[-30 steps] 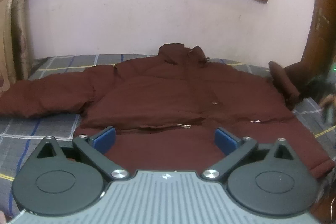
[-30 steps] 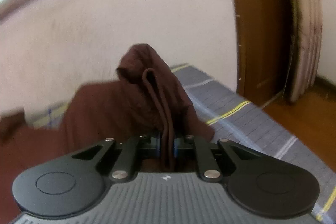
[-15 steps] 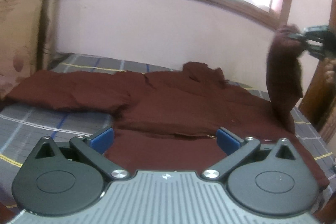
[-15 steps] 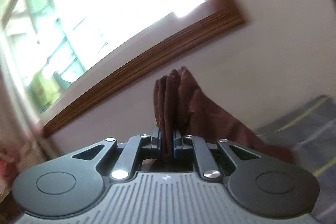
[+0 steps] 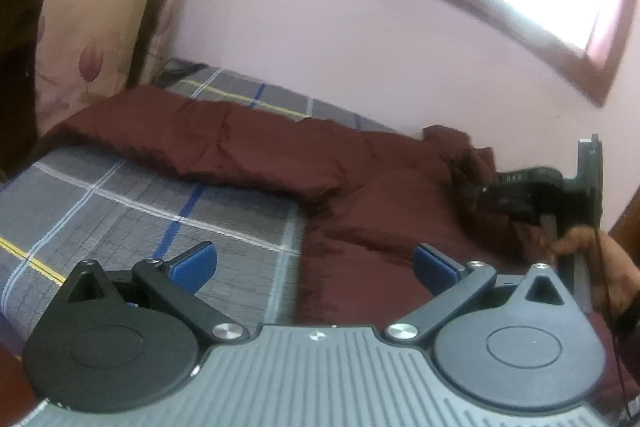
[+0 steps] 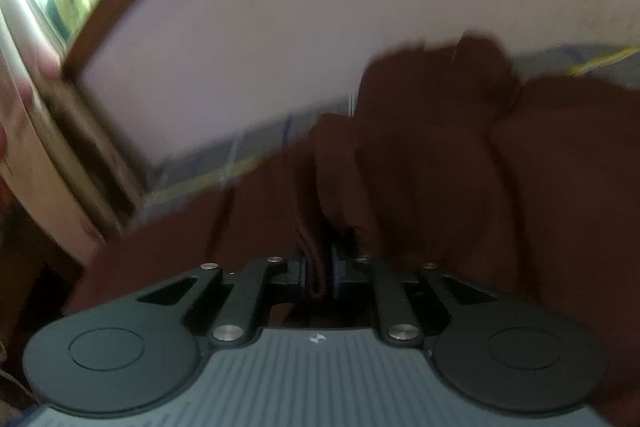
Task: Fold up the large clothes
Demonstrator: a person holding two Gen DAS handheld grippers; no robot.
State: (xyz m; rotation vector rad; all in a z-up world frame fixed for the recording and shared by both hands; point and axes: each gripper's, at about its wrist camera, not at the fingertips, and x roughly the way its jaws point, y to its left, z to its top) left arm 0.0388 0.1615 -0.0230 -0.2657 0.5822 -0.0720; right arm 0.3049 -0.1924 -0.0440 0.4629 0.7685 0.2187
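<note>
Maroon puffer jacket (image 5: 360, 187) spread on bed

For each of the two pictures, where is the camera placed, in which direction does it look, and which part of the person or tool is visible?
Left wrist view: sits on the left hand-held gripper, looks down across the checked bed toward the wall; its open fingers, the right hand-held gripper and a hand show.
Right wrist view: sits on the right hand-held gripper, looks along the brown jacket toward the window; its jaws are opening with a jacket fold between them.
Shared: jacket, bed, wall, window frame.
</note>
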